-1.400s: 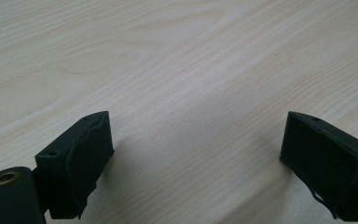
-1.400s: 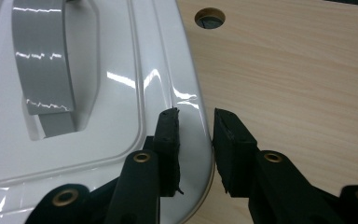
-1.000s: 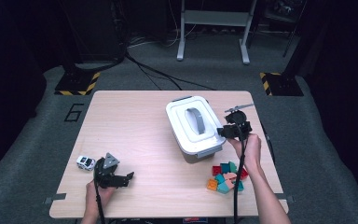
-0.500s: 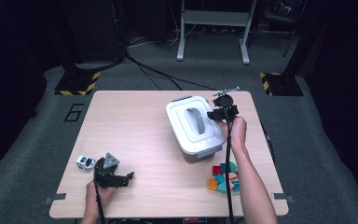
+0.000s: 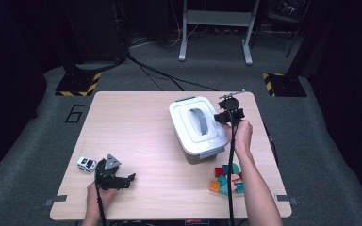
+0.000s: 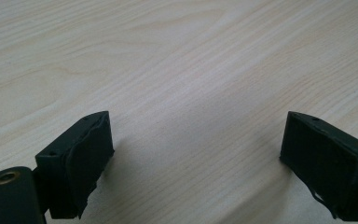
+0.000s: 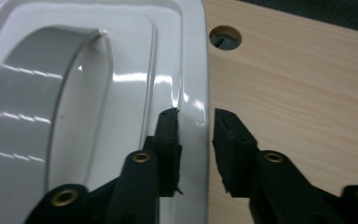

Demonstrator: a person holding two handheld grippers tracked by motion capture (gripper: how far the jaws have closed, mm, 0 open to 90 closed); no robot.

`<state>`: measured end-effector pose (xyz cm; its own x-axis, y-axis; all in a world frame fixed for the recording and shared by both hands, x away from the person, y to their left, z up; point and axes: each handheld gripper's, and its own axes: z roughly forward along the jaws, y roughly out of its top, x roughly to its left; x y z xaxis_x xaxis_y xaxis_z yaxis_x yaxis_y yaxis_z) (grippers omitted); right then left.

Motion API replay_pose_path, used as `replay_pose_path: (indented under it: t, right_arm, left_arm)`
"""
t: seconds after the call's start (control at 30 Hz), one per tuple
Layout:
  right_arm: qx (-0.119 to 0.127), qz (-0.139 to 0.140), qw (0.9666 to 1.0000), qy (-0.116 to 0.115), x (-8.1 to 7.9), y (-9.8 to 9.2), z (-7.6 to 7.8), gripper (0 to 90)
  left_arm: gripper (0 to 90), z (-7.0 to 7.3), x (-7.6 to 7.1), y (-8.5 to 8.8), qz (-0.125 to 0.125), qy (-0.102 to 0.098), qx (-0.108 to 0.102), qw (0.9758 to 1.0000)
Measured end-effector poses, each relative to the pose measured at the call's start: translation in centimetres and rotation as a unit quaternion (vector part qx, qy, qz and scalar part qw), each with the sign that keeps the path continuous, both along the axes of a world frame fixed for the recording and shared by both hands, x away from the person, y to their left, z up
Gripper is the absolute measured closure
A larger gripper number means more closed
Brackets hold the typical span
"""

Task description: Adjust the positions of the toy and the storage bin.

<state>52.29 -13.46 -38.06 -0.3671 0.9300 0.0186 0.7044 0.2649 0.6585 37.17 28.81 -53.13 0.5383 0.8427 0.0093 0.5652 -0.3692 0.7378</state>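
High view: white plastic box (image 5: 202, 149) is sitting right of centre on the table (image 5: 136, 122), lid (image 5: 188, 109) on, grey handle (image 5: 199, 121) lying flat in its recess. Right gripper (image 5: 221, 117) is sitting at the lid's right edge. Left gripper (image 5: 122, 180) is resting at lower left beside a toy car (image 5: 86, 164). Coloured blocks (image 5: 226, 179) are lying below the box.

Left gripper view: left gripper (image 6: 196, 154) is standing wide, nothing between the jaws, just bare wood.

Right gripper view: right gripper (image 7: 196, 135) is standing narrow, jaws straddling the lid (image 7: 135, 70) rim, one pad on top and one outside; looking like it is pinching that edge. Handle (image 7: 28, 102) is showing at left, a cable hole (image 7: 223, 37) in the tabletop at upper right.

Handling call: lid is looking light, stiff and glossy, so slippery; thin rim is giving little pad contact and may be slipping or flexing. Handle is offering a surer hold.

High view is giving the layout and both hands; right gripper view is giving the pad-to-rim contact, which is too small to read from above.
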Motion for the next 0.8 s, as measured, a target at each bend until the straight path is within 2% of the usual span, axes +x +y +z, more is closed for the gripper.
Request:
replay_pose_path:
  t: [0.03,0.1,0.27,0.5,0.63,0.67,0.8]
  right_arm:
    - [0.001,-0.001,1.0000,0.002,-0.1,0.0,-0.2,66.6]
    - [0.013,0.000,0.9999,-0.003,-0.3,-0.3,-0.4,72.4]
    - [0.029,-0.010,0.9995,-0.002,-0.8,-1.0,-0.6,73.0]
    - [0.016,-0.019,0.9997,-0.004,-2.1,-1.2,-0.5,72.8]
    - [0.029,-0.023,0.9993,0.003,-3.2,-1.3,-0.4,71.7]
    - [0.019,-0.016,0.9997,-0.001,-3.8,-1.4,-0.4,70.3]
    - [0.023,-0.008,0.9997,0.002,-5.0,-1.8,-0.4,70.3]
  left_arm:
    - [9.3,0.0,0.0,0.0,0.000,0.000,0.000,1.0000]
    - [9.5,0.0,0.0,0.0,-0.003,0.003,0.001,1.0000]
    - [9.6,0.0,0.0,0.0,-0.002,0.001,0.001,1.0000]
    - [9.8,0.0,0.0,0.0,-0.004,0.003,0.001,1.0000]
    - [9.8,0.0,0.0,0.0,-0.004,0.003,0.001,1.0000]
    - [9.8,0.1,0.0,0.1,-0.007,0.002,0.004,1.0000]
    - [9.9,0.0,0.0,0.0,-0.004,0.002,0.001,1.0000]
